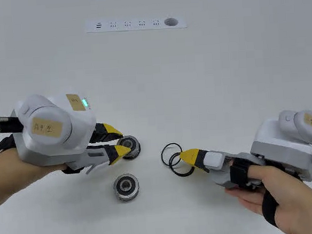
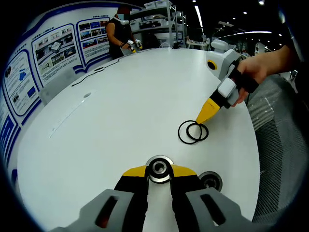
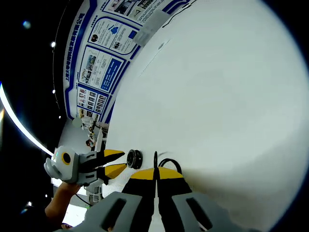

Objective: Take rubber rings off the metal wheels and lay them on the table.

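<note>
Head view puts two rubber rings (image 1: 171,160) flat on the table (image 1: 207,81), overlapping each other, right of centre. The right gripper (image 1: 191,156) has its yellow tip on the nearer ring. In the right gripper view its jaws are together with a thin black line running out of the seam, so I judge it is pinching that ring's edge rather than merely resting there.

Left of the rings, well apart from them, the held wheel (image 1: 131,146) sits clamped between the jaws of the left gripper (image 1: 121,141), low over the table. The left gripper view shows the tips on either side of it. I cannot tell whether this wheel carries a ring. The loose wheel (image 1: 126,186) lies flat just below and nearer to me.

My worries from here:
- If I pull the right gripper away before the jaws part fully, the pinched ring drags its neighbour along.
- The held wheel is round and hard, so a slack or off-centre grip could let it squirt out and roll.
- The loose wheel sits near the left gripper, and a careless sweep would knock it.
</note>
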Tool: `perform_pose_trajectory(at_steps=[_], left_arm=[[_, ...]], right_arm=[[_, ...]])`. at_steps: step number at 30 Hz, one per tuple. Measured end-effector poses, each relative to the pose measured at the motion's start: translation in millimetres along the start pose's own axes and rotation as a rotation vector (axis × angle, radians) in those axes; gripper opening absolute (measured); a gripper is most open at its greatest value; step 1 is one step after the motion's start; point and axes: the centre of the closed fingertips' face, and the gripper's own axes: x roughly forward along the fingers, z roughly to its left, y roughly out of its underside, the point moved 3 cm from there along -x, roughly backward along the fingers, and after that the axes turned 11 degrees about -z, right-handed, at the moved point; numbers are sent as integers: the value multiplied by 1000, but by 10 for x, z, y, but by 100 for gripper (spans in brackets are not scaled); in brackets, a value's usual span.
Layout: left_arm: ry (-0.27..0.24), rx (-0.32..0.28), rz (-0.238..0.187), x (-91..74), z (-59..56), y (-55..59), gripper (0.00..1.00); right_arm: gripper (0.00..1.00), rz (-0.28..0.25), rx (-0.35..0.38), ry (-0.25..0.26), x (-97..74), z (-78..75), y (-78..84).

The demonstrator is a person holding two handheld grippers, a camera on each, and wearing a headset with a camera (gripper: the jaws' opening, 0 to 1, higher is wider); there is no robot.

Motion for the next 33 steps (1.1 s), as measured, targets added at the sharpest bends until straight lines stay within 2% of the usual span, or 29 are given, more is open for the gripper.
perform_pose_trajectory(at_steps=[7, 11, 16, 22, 26, 29, 33], left_arm=[[-8, -6, -4, -29, 6, 19, 18], [-10, -11, -8, -40, 4, 23, 19], [-10, -7, -10, -32, -2, 12, 19], [-1, -3, -7, 13, -15, 8, 19], [0, -3, -8, 37, -6, 6, 19], [-3, -3, -10, 45, 6, 4, 18], [8, -9, -10, 61, -7, 14, 18]], right_arm=[[2, -8, 8, 39, -89, -70, 17], [2, -12, -44, 87, -131, -139, 30], [8, -7, -52, 96, -158, -129, 43], [10, -28, -98, 110, -232, -111, -28], [14, -63, -86, 86, -254, -77, -116], [14, -105, -74, 34, -229, 12, -183], [18, -123, -58, -17, -169, 103, -213]])
